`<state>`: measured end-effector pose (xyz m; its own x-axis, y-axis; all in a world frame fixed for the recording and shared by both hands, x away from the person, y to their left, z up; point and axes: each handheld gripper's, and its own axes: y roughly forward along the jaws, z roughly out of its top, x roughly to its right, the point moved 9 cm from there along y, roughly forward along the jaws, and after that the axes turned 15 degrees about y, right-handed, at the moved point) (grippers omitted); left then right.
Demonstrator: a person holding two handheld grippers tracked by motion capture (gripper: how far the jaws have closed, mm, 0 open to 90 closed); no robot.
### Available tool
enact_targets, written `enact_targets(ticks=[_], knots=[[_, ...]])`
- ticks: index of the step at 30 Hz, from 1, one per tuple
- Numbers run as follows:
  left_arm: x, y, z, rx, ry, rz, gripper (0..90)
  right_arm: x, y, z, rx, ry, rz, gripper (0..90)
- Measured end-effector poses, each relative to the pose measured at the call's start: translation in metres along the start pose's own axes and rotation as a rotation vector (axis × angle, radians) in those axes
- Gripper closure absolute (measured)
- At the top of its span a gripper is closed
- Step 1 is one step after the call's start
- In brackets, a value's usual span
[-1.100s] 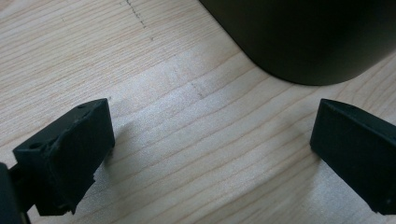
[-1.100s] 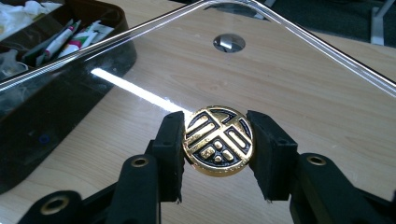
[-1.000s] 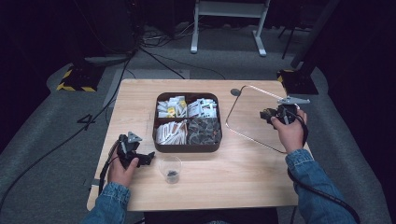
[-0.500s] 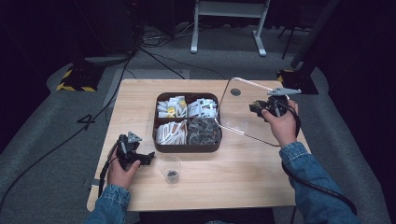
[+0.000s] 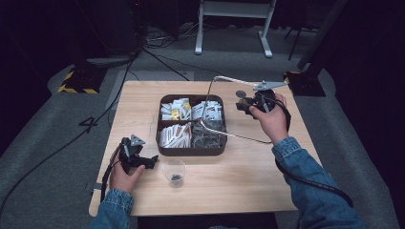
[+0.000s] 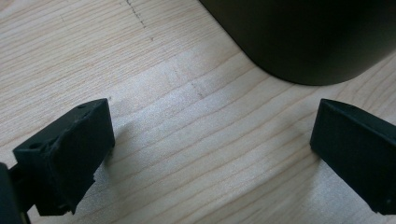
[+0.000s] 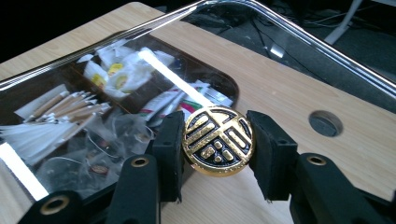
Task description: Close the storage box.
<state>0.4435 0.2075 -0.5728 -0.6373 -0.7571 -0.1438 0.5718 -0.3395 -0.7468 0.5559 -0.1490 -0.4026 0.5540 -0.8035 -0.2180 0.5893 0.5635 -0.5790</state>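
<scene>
The right gripper (image 7: 217,140) pinched the gold-and-black knob (image 7: 218,140) of a clear lid (image 5: 224,107), one jaw on each side of it. The lid hung tilted in the air, its near edge low over the right half of the dark compartment box (image 5: 191,150) and its far edge raised toward the back of the bench (image 5: 143,102). The box stood uncovered, with packets, sticks and wrapped items visible in its four compartments. The left gripper (image 5: 143,162) rested on the bench just beside the box's near left corner, jaws spread and holding nothing; a small clear cup (image 5: 175,172) stood close to its right. Judged from this arrangement, the lid was grasped and lifted but not seated; lowering and squaring it on the box remained, if covering was the aim.
</scene>
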Motion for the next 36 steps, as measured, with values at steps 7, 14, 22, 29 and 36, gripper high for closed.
enact_targets(ticks=[7, 14, 22, 29, 36], knots=[[-0.001, 0.000, 0.000, -0.003, 0.004, -0.003, 0.2, -0.027, 0.015, 0.006, -0.017, -0.038, 0.049, 58.9], [-0.001, 0.001, 0.001, 0.000, 0.006, -0.001, 0.2, -0.045, 0.027, 0.008, -0.030, -0.055, 0.079, 58.9], [-0.001, 0.001, 0.001, -0.002, 0.003, -0.001, 0.2, -0.057, 0.035, 0.010, -0.041, -0.077, 0.094, 58.9], [-0.001, 0.001, 0.001, -0.001, 0.003, 0.002, 0.2, -0.071, 0.051, 0.010, -0.057, -0.095, 0.118, 58.9], [-0.001, 0.001, 0.001, -0.002, 0.002, 0.005, 0.2, -0.082, 0.072, 0.008, -0.070, -0.108, 0.155, 58.9]])
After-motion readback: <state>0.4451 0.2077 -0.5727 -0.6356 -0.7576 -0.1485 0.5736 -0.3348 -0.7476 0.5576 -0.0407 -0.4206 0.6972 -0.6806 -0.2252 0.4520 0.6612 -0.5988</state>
